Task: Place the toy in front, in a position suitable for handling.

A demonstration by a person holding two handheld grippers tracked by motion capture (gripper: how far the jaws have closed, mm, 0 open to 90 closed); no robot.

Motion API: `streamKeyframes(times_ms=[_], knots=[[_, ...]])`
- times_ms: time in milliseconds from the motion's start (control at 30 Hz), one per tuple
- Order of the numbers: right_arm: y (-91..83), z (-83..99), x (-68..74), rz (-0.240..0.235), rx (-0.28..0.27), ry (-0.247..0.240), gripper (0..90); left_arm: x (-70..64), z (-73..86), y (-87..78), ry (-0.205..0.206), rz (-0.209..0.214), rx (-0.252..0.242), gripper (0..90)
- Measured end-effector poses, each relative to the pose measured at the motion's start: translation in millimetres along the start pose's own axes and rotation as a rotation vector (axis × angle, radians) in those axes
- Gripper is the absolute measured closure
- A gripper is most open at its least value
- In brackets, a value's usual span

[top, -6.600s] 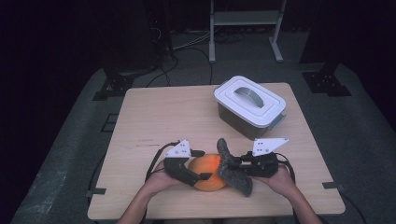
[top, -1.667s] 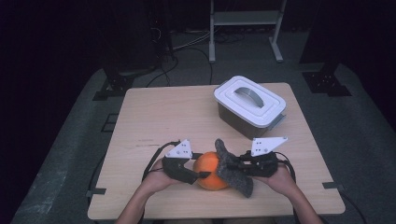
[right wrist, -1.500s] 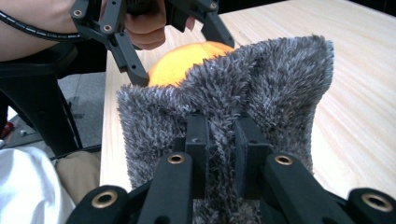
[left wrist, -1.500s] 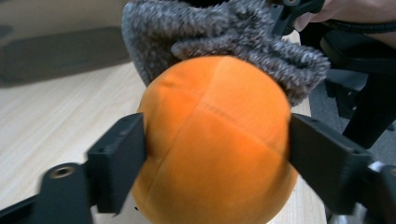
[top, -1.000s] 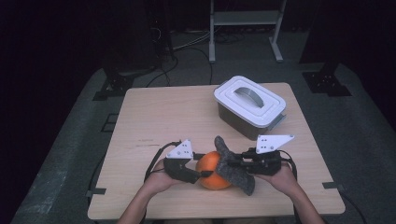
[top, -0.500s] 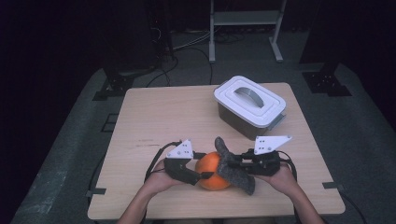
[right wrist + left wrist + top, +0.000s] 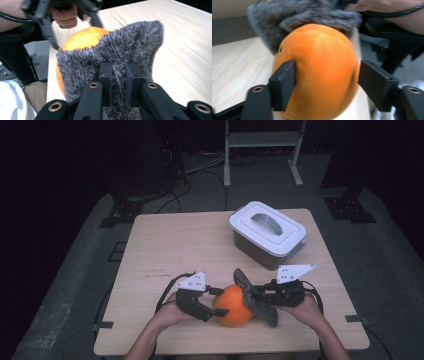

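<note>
An orange ball (image 7: 231, 306) sits near the table's front edge, and my left gripper (image 7: 216, 303) is shut on it from the left. In the left gripper view the two black jaws press the sides of the orange ball (image 7: 322, 65), with my left gripper (image 7: 327, 85) centred on it. A grey fuzzy cloth (image 7: 256, 298) is draped against the ball's right side, and my right gripper (image 7: 250, 295) is shut on it. The right gripper view shows my right gripper (image 7: 118, 75) pinching a fold of the grey cloth (image 7: 120, 52), with the orange ball (image 7: 82, 37) behind it.
A white lidded box (image 7: 267, 232) with a grey handle stands at the back right of the wooden table (image 7: 175, 245). Behind the table, on the dark floor, stand a metal rack (image 7: 260, 150) and some cables.
The right gripper and its cloth have shifted slightly against the ball. The left gripper keeps the ball in about the same spot.
</note>
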State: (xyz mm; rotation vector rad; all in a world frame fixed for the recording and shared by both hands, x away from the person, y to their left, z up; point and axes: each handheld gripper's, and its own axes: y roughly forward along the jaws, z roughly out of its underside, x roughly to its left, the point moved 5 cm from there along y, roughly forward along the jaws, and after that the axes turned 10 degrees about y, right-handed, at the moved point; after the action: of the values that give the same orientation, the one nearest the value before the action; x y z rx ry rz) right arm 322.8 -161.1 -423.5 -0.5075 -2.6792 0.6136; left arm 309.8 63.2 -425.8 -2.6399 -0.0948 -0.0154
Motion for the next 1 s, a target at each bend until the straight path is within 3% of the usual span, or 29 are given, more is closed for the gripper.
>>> streamKeyframes(times_ms=[33, 133, 200, 333, 400, 467, 567, 667, 733, 800, 900, 1000], knots=[[0.0, 0.0, 0.0, 0.000, 0.000, 0.000, 76.7, 0.0, 0.0, 0.0, 0.000, 0.000, 0.000, 31.8], [0.5, 0.2, 0.0, -0.003, -0.001, 0.002, 76.8, 6.2, 2.0, 5.0, -0.007, -0.080, 0.039, 23.1], [1.7, -1.2, 2.5, -0.004, 0.004, -0.012, 76.9, 5.8, 4.2, 8.1, -0.015, -0.065, 0.039, 20.1], [0.5, -4.9, 6.1, -0.001, -0.004, -0.023, 77.4, 3.7, 4.2, 9.2, -0.011, -0.062, 0.033, 27.3], [-3.7, -14.5, 13.7, -0.026, -0.056, -0.030, 77.6, 0.3, 1.2, 12.6, 0.004, -0.056, 0.032, 28.1], [-3.5, -20.8, 21.4, -0.040, -0.069, -0.052, 77.6, -2.5, -0.9, 15.5, 0.015, -0.051, 0.033, 27.7], [3.4, -19.7, 26.8, -0.044, -0.036, -0.078, 77.5, -2.8, -0.3, 16.4, 0.029, -0.054, 0.045, 20.1], [3.8, -16.2, 23.4, -0.076, -0.026, -0.054, 77.3, 0.8, 6.1, 23.2, -0.029, -0.034, 0.058, 8.3], [2.9, -15.0, 21.2, -0.078, -0.025, -0.052, 77.3, 0.3, 8.0, 26.7, -0.034, -0.020, 0.055, 8.1], [2.6, -13.4, 20.1, -0.077, -0.021, -0.047, 77.2, -0.4, 7.9, 26.7, -0.025, -0.013, 0.056, 15.8], [-0.3, -12.9, 15.7, -0.079, -0.032, -0.033, 77.3, -0.8, 3.9, 19.0, 0.006, -0.047, 0.050, 33.1], [-4.2, -9.5, 7.3, -0.044, -0.026, -0.016, 77.3, -0.5, 2.5, 15.1, 0.014, -0.058, 0.052, 36.4]])
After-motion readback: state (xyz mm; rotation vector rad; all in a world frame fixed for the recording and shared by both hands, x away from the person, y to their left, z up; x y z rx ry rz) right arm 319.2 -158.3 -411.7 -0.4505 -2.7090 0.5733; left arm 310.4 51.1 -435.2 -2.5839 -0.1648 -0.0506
